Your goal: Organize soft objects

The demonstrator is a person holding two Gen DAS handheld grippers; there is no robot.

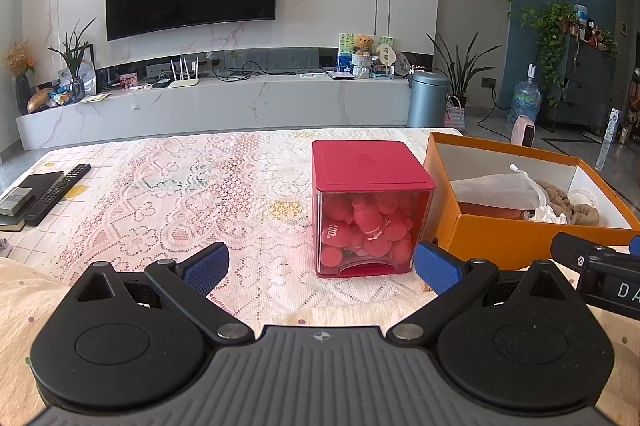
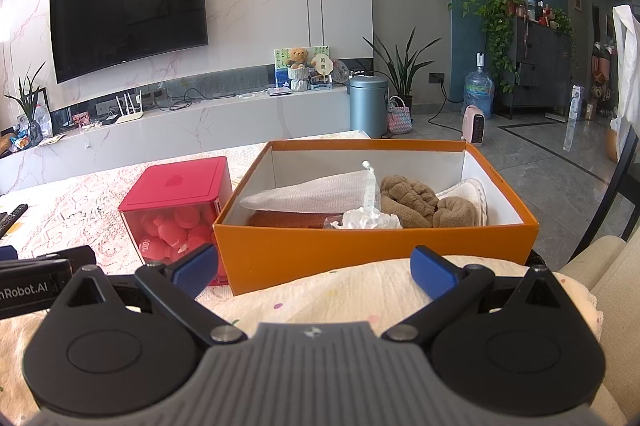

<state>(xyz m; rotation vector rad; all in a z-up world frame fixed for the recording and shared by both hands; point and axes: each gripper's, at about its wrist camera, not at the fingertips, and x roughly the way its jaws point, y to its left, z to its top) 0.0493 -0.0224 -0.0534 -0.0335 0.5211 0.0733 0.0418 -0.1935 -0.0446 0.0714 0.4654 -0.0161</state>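
Note:
An orange cardboard box (image 2: 360, 246) stands on the lace-covered table, also at the right in the left wrist view (image 1: 500, 238). Inside it lie a brown fuzzy cloth (image 2: 420, 202), a white mesh bag (image 2: 312, 196), a crumpled white tissue (image 2: 370, 220) and a white towel (image 2: 468, 192). My right gripper (image 2: 314, 268) is open just short of the box's near wall, over a cream blanket (image 2: 340, 294). My left gripper (image 1: 322, 268) is open and holds nothing, facing a red cube container (image 1: 372, 210) filled with red soft pieces.
A remote (image 1: 56, 192) and a dark book (image 1: 24, 200) lie at the table's far left. Lace tablecloth (image 1: 180, 194) stretches between them and the red cube. Beyond the table are a TV console, a blue bin (image 2: 368, 102) and a chair (image 2: 616, 186) at right.

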